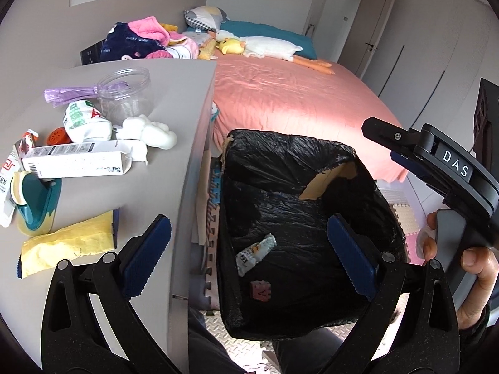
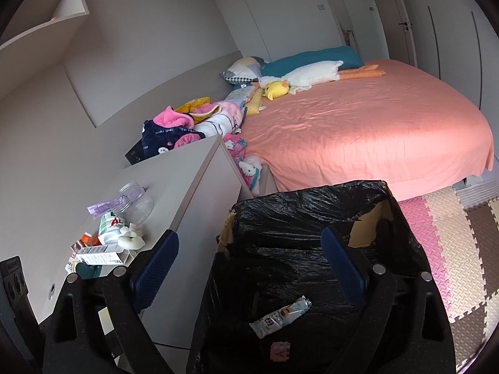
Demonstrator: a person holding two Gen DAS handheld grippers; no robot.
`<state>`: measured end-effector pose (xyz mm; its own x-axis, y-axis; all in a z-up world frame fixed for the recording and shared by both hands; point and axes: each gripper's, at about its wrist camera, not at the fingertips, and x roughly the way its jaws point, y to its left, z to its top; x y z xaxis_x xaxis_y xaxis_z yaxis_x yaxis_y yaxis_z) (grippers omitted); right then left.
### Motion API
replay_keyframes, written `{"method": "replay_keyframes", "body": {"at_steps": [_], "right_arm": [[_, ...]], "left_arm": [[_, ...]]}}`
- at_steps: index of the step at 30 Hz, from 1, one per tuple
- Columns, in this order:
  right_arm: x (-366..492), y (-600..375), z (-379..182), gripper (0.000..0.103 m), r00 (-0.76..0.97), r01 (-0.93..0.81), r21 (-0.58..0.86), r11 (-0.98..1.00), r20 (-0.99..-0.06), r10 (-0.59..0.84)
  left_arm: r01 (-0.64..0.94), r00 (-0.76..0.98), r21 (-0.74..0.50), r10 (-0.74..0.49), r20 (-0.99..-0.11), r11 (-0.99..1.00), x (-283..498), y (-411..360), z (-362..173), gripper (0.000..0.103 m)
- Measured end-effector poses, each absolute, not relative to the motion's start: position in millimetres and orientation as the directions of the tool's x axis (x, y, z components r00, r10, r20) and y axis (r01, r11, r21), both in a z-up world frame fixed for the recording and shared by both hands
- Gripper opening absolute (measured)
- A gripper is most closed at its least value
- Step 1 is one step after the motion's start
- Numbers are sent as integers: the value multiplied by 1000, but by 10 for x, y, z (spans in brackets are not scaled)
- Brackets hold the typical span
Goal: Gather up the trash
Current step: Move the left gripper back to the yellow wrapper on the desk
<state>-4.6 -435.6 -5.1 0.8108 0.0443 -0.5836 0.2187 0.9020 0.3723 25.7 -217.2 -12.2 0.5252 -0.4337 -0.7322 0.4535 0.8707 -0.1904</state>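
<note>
Left wrist view: the left gripper (image 1: 249, 249) hangs with its jaws spread wide and nothing between the pads. Straight ahead of it and below sits the bin (image 1: 290, 155), a box lined with black plastic, the liner torn at the far right corner so bare cardboard shows. Down inside, between the two fingers, lies a crumpled white wrapper (image 1: 254, 254), and nearer the tool a small pink tile marked with a letter A (image 1: 260, 291).

To the left of the left finger stands the grey nightstand (image 1: 174, 99), still littered. A yellow paper bag (image 1: 67, 246) lies just beside that finger. Farther ahead are a long white carton (image 1: 78, 163), a teal and yellow holder (image 1: 34, 205), an orange cap (image 1: 57, 135), a green and white pouch (image 1: 85, 121), a white foam lump (image 1: 151, 131), a clear plastic jar (image 1: 126, 93) and a purple plastic strip (image 1: 67, 93). Beyond the bin stretches the bed (image 1: 296, 93) under a pink sheet.

At the right edge, the right gripper (image 1: 414, 146) comes in from the side, gripped by a hand (image 1: 467, 274).

Right wrist view: the right gripper (image 2: 249, 268) is likewise spread, its pads empty, poised over the bin (image 2: 312, 205). The wrapper (image 2: 280, 316) and the pink tile (image 2: 279, 350) lie below, between its fingers. The nightstand (image 2: 187, 174) is off to its left, and foam floor mats (image 2: 452, 249) to its right.
</note>
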Motion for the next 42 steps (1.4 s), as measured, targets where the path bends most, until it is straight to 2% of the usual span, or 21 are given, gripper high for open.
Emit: {"method": "replay_keyframes", "body": {"at_steps": [22,34,42], "right_arm": [[342,-3509,-133,92,773,85,327,941,-617,145],[626,-3157,-211,92,752,35,316,948,-634,184],[835,-3049,-258,92,741,23,309,951,-644,192]], "left_arm": [[374,574,-121,-332,-748,920,417,-1271,-179,97],[402,555,-68,-302,-775,913,582,-935,-330,97],[464,547,30,-260,-796,885,647,-881,-431,96]]}}
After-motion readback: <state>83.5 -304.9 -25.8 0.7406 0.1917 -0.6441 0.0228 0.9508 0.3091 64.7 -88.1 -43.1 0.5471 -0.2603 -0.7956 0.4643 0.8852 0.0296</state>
